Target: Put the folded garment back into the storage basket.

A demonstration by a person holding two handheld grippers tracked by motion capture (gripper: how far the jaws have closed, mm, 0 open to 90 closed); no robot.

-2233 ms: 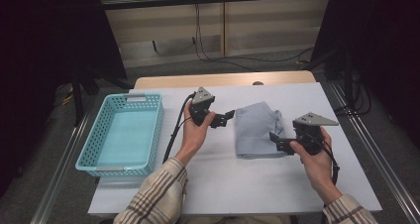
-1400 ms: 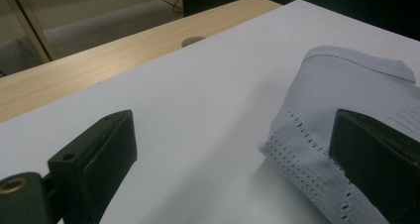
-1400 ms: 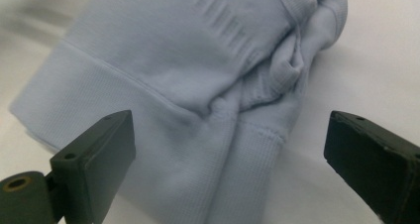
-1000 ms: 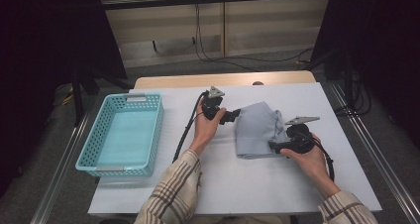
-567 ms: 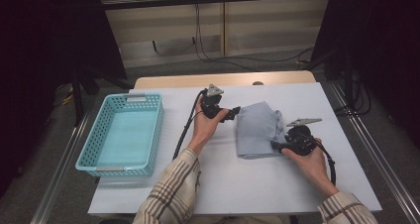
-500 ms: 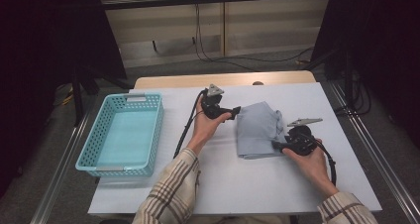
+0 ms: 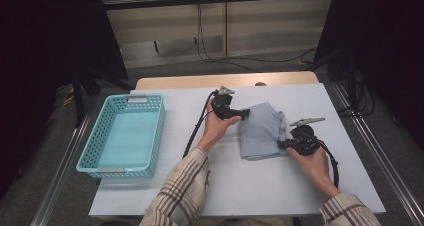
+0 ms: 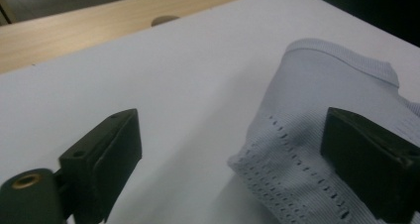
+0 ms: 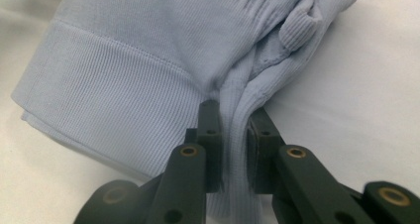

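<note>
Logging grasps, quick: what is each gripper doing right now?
Left gripper: open, closing around the folded light-blue knit cloth.
Right gripper: just shut on cloth's edge.

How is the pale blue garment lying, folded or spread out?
Folded: the garment lies as a compact block with stacked hem layers; the right gripper pinches one bunched edge.

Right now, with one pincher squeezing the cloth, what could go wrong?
The right gripper pinches only a narrow bunched fold of the pale blue cloth, so a pull might slip it free or undo the folding. The left gripper has been closing a little yet stands wide open, one jaw over the cloth's corner; it might catch only a single layer. Dragging could also slide the cloth across the table.
</note>
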